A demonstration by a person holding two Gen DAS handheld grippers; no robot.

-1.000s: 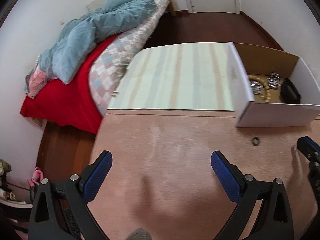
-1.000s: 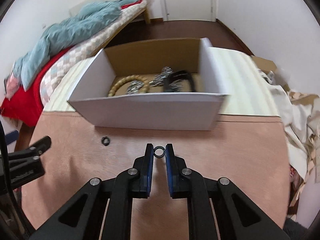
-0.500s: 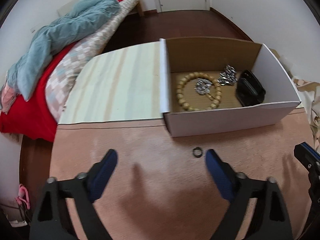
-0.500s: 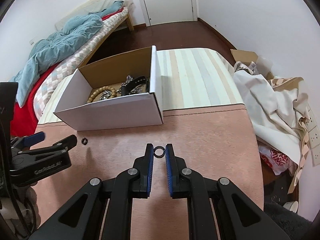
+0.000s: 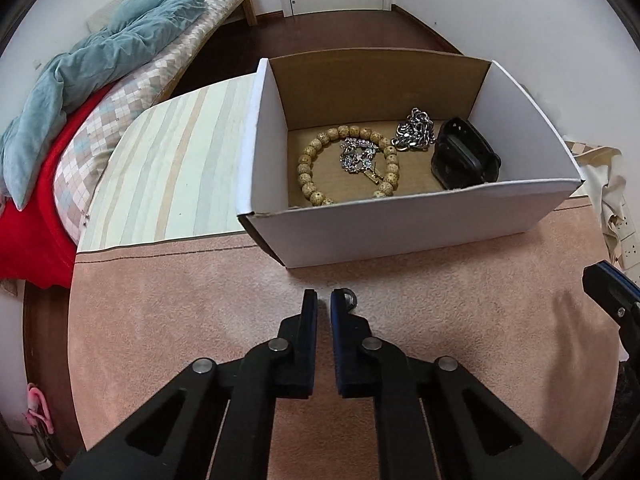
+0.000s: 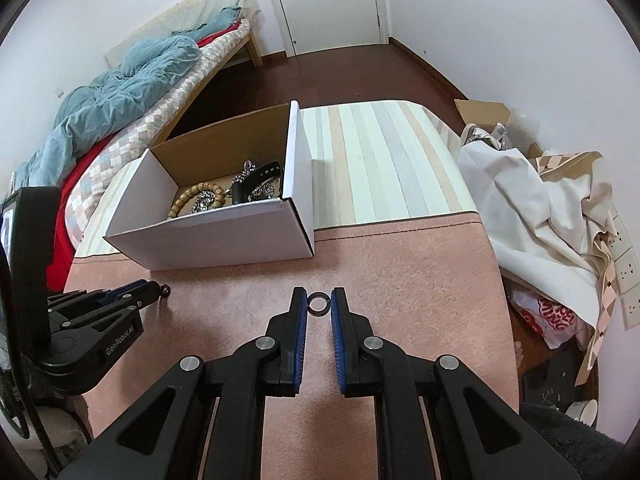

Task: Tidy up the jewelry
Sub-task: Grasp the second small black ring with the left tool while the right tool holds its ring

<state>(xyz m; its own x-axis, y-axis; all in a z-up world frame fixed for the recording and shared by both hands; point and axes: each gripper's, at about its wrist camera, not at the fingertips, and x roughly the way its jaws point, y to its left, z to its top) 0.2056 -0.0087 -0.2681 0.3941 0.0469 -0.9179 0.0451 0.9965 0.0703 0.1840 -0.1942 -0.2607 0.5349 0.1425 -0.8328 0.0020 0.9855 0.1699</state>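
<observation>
A white cardboard box (image 5: 400, 220) (image 6: 208, 240) stands on the pink table mat. Inside lie a wooden bead bracelet (image 5: 348, 168), a silver pendant (image 5: 358, 156), a silver chain (image 5: 416, 132) and a black band (image 5: 464, 156). My left gripper (image 5: 324, 304) (image 6: 154, 290) is shut, and a small dark ring (image 5: 351, 300) (image 6: 165, 290) sits just outside its right fingertip, not between the pads. My right gripper (image 6: 319, 304) is shut on a second small dark ring (image 6: 319, 305) and holds it over the mat, right of the box.
The mat (image 5: 160, 320) covers the near table; a striped cloth (image 6: 380, 160) covers the far part. A bed with a teal blanket (image 5: 100, 64) is at the left. Crumpled white fabric (image 6: 532, 208) and a carton lie at the right edge.
My left gripper has closed from wide open and moved right, beside the loose ring in front of the box. My right gripper has drawn right and back, still holding its ring.
</observation>
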